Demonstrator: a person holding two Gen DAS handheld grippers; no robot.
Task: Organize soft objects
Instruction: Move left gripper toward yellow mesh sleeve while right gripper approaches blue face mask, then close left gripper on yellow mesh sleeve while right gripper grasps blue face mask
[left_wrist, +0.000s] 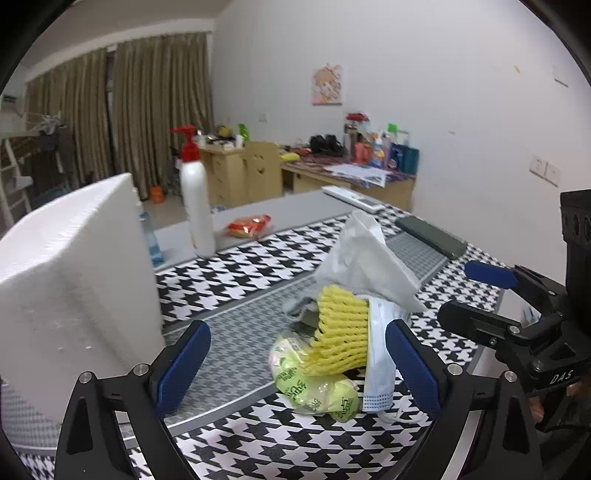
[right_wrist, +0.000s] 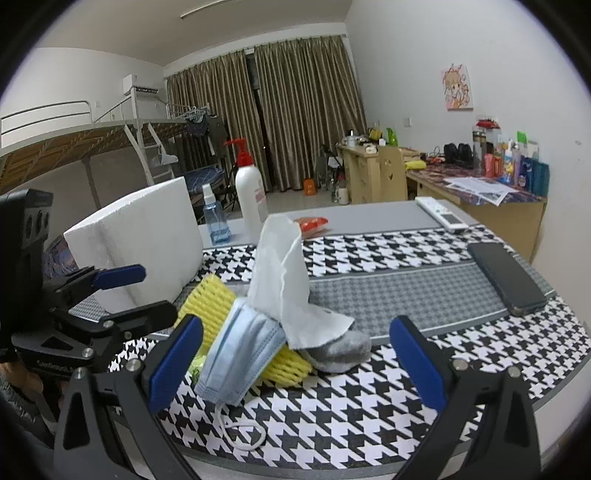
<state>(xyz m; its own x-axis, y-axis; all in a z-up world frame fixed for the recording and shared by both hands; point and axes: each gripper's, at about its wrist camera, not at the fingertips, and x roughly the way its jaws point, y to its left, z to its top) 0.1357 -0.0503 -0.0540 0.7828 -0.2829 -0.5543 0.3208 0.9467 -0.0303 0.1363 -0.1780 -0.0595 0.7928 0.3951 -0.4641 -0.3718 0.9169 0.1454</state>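
Lying heaped between both wide-open, empty tools: yellow foam net (left_wrist: 341, 332), blue mask (right_wrist: 243, 354), white tissue (right_wrist: 284, 280), perhaps a grey sock (right_wrist: 341, 350).

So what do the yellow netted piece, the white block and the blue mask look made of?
Yellow netted piece: probably soft foam mesh, matte, with open ribbed cells. White block: likely expanded polystyrene, with a grainy, dull surface. Blue mask: seemingly nonwoven fabric, pleated, with a white ear loop.

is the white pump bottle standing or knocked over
Standing: the pump bottle is upright on the table, red pump on top.
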